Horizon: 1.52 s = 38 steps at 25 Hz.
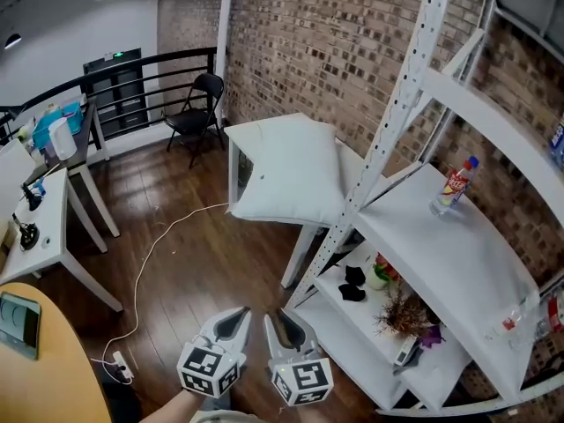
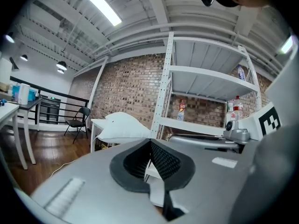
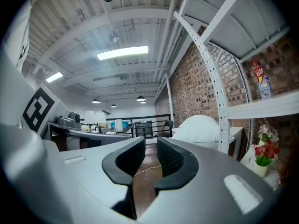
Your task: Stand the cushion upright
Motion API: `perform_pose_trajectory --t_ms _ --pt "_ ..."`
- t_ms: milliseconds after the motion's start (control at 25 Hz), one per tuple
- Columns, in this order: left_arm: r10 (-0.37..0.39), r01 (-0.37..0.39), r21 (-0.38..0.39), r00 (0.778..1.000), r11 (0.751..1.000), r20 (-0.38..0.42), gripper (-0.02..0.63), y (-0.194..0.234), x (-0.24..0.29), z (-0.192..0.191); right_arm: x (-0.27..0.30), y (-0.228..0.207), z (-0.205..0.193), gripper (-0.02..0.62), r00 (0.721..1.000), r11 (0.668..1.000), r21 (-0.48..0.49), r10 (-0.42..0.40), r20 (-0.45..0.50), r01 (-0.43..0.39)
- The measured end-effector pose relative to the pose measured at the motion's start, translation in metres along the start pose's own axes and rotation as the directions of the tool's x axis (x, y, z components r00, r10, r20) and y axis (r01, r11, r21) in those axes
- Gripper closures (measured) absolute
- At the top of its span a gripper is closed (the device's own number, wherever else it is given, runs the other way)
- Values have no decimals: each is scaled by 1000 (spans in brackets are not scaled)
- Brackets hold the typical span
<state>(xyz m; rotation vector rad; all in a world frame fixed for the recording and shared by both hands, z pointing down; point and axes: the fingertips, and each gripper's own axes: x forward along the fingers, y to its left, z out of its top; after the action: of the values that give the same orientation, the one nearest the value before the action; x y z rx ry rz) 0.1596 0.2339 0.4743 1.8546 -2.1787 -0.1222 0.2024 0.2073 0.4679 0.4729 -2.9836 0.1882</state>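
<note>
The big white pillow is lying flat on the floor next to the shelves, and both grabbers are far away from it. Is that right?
Not the floor. The head view shows the cushion lying flat on a small white table next to the shelves. The rest holds: the left gripper and right gripper are both far from it.
</note>
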Motion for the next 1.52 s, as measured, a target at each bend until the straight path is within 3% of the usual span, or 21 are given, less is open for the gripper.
perform_pose_trajectory --t_ms 520,880,1160,1520 --pt "-103 104 -30 994 994 24 606 106 73 52 134 -13 31 523 997 996 -47 -77 -23 76" --pt "-136 136 -9 990 991 23 606 149 106 64 182 -29 41 518 991 988 -74 -134 -1 134" --pt "-176 176 3 984 984 -7 606 161 155 65 214 -69 45 517 985 983 -61 -173 6 173" --pt "-194 193 45 981 980 12 606 187 256 105 286 -147 85 506 976 978 -53 -199 90 204"
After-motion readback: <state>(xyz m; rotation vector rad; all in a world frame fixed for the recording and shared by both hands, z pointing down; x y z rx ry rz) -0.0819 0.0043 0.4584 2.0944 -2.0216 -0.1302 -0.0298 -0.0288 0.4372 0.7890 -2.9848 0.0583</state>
